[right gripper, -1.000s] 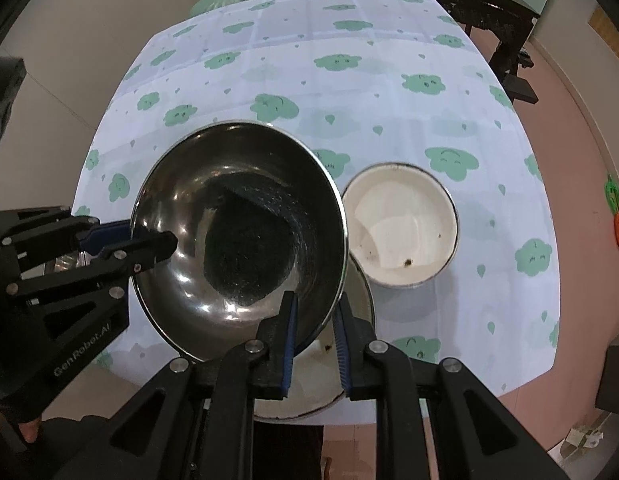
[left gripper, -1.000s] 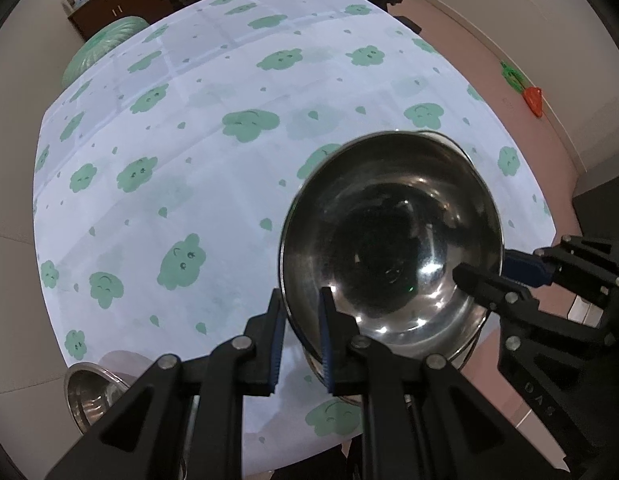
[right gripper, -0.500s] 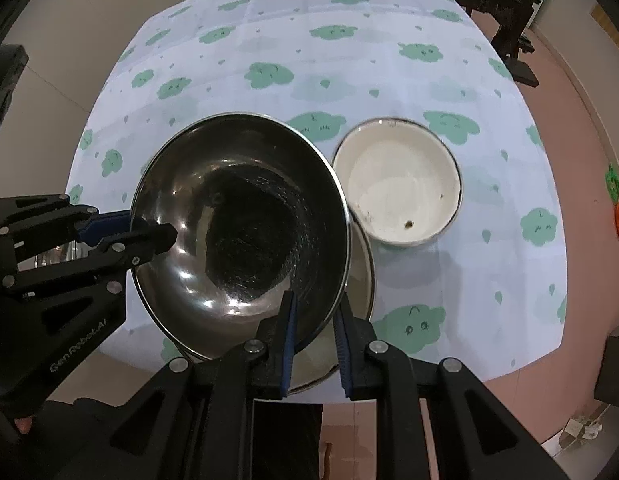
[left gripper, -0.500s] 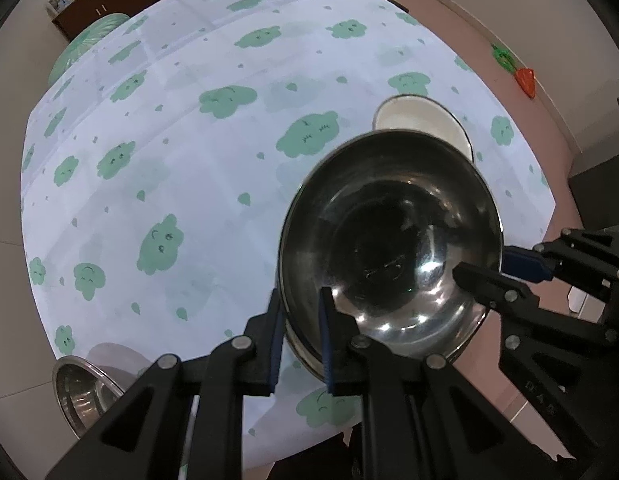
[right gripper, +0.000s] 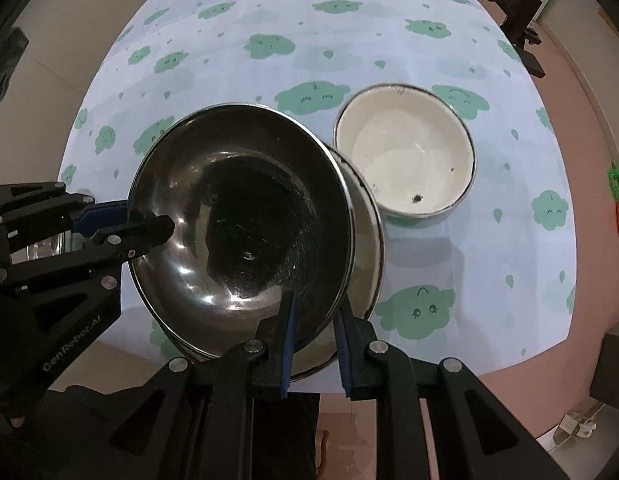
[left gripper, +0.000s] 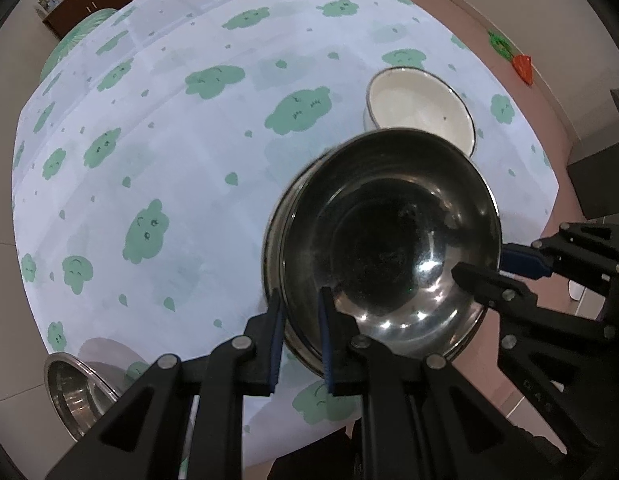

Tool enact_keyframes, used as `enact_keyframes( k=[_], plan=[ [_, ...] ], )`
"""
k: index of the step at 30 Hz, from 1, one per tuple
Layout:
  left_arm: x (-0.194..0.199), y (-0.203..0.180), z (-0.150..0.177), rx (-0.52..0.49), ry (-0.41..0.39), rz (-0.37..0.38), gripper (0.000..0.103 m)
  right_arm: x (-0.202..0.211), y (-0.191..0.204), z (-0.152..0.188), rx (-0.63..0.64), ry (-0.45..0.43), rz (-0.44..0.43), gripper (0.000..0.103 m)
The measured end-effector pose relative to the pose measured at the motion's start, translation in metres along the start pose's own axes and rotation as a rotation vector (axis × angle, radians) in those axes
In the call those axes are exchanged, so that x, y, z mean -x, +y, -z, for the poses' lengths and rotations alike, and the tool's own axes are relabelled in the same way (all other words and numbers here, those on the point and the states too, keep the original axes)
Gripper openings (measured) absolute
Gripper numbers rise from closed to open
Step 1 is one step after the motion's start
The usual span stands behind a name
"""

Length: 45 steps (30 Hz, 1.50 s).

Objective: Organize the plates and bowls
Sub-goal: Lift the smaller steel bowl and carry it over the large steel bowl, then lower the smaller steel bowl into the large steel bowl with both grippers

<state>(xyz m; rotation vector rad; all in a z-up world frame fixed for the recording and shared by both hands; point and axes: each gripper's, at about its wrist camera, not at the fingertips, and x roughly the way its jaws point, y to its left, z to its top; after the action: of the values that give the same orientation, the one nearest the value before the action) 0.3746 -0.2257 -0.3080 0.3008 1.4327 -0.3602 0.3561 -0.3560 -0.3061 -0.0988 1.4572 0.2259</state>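
Holding item one: steel bowl [left gripper: 389, 248], wide, polished, dark inside, gripped by both tools above the near edge of the table [left gripper: 181, 184].

Left gripper [left gripper: 299, 336]: jaws nearly closed, blue pads clamped either side of the bowl's rim at its 7 o'clock in the left wrist view. The same tool shows in the right wrist view at 9 o'clock, one finger inside the rim, one outside.

Right gripper [right gripper: 315, 338]: jaws nearly closed, pads pinching the rim at the bowl's 5 o'clock in the right wrist view. Seen from the left wrist camera it bites the rim at 3 o'clock.

Item two: cream enamel plate [right gripper: 369, 264], dark-edged, lying directly under the steel bowl; only a crescent of it shows at the bowl's 3 to 5 o'clock. Whether bowl and plate touch cannot be told.

Item three: cream enamel bowl [right gripper: 405, 152], dark rim, upright on the cloth, just beside the steel bowl at its 2 o'clock.

Item four: second steel bowl [left gripper: 77, 388], at the table's near left corner, 8 o'clock in the left wrist view.

Surface: pale tablecloth with green cloud print.
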Motion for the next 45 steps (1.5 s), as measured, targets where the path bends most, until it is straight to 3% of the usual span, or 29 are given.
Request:
enact_keyframes(
  k=[21,41,45],
  plan=[
    [-0.011,-0.002,-0.001,0.000,0.026,0.002,0.013,-0.011,0.002,-0.004,0.034,0.041,0.007,0.021],
    [-0.009,0.002,0.001,0.014,0.027,0.025,0.016,-0.011,0.000,-0.005,0.001,0.046,-0.060,0.037],
    [-0.007,0.002,0.003,0.019,0.020,0.031,0.016,-0.007,0.001,-0.006,-0.004,0.034,-0.077,0.046]
  ],
)
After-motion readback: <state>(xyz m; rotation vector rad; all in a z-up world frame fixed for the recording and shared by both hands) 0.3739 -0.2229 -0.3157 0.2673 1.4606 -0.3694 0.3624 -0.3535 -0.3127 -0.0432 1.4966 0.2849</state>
